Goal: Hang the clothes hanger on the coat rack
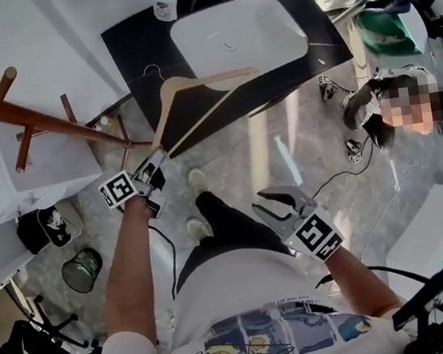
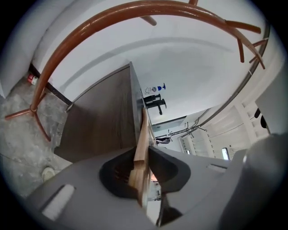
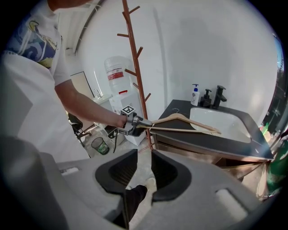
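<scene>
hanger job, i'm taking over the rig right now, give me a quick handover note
Left gripper: shut on one end of the wooden hanger, which sticks out roughly level toward the sink counter.
Right gripper: open and holding nothing, low in front of the person.
Coat rack: beside the left gripper, on the side away from the counter; the hanger is not on it.
Done: the hanger is gripped.
Left: swing the hanger over to the rack, set its metal hook over a peg, then release.

Bright, even light, soft shadows; both gripper views bend strongly, with dark vignetted corners.
</scene>
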Action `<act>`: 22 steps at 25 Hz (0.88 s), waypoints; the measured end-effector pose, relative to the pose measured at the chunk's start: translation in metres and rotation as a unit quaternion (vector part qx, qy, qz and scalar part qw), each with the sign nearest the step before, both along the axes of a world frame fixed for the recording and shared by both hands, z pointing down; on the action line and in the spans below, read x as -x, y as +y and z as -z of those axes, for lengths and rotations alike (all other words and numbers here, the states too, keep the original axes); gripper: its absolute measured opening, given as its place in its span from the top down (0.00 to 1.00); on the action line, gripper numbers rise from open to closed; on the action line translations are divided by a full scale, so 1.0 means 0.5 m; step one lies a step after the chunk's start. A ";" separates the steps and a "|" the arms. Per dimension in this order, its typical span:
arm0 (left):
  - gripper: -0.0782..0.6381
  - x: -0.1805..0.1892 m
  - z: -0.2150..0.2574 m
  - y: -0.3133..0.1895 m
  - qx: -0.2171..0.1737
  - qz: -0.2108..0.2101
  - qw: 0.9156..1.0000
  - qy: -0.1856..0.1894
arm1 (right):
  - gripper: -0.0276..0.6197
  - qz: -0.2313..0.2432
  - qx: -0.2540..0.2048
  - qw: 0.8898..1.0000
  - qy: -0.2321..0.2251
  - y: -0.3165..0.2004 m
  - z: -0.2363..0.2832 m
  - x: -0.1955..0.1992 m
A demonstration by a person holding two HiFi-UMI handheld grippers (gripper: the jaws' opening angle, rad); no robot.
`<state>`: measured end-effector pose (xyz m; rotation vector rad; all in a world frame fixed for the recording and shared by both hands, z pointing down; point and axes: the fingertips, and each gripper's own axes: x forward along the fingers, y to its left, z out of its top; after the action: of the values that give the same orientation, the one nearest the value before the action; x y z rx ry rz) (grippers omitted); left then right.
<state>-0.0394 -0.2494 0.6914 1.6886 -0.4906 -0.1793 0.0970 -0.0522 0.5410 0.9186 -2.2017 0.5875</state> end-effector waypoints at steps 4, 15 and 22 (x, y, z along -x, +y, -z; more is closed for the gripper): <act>0.81 -0.019 0.042 0.005 0.016 -0.004 0.998 0.066 | 0.81 0.001 0.002 1.000 -0.002 -0.003 -0.001 0.000; 0.82 0.018 0.114 0.043 -0.031 -0.015 0.999 0.033 | 0.81 0.023 -0.007 1.000 -0.009 -0.019 0.008 0.033; 0.82 0.045 0.184 0.055 -0.116 -0.019 0.993 -0.013 | 0.81 0.040 -0.015 0.999 -0.011 -0.001 0.014 0.068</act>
<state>-0.0621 -0.2217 0.5993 1.9277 -0.4707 -0.1939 0.0633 -0.0525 0.5342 0.8389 -2.2607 0.5318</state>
